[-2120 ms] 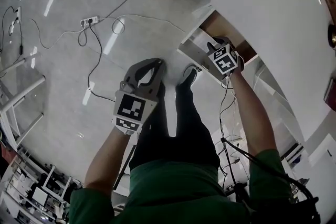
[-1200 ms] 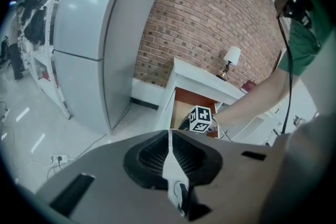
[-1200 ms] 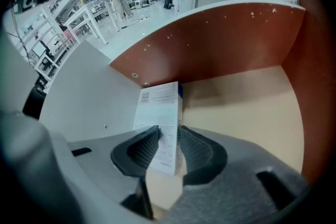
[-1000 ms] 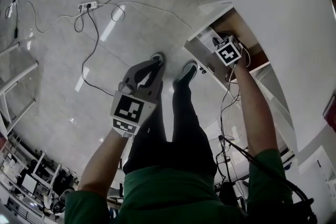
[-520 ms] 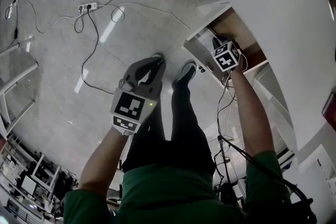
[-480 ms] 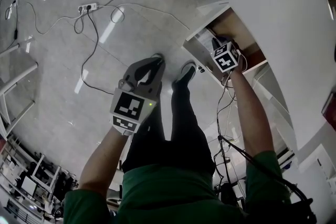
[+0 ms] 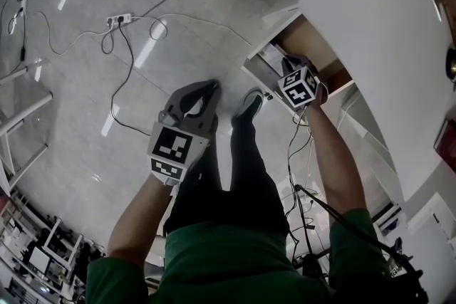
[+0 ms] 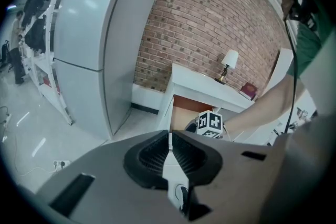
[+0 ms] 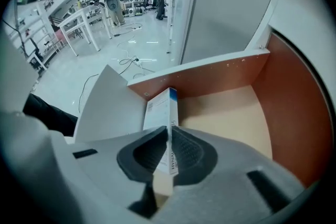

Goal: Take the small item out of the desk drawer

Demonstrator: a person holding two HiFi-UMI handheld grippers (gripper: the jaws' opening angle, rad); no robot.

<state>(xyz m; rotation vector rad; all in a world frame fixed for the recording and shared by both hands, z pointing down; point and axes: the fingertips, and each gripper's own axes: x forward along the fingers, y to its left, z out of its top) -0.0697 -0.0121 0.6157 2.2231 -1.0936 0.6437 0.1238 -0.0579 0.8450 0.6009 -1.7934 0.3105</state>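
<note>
Right tool (image 9: 169, 140) closes its jaws on the flat faces of a thin box (image 9: 158, 110), likely light and crushable; left tool (image 8: 169, 139) clenched, empty.

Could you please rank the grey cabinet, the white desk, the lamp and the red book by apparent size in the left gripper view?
1. grey cabinet: largest by far, though it probably also stands nearer the camera.
2. white desk.
3. lamp and red book: nearly alike, the lamp a little taller, so I would not rank them.

box (image 9: 161, 110): small, white, blue-edged, upright on edge | drawer (image 9: 226, 105): open, wood-lined, box inside
</note>
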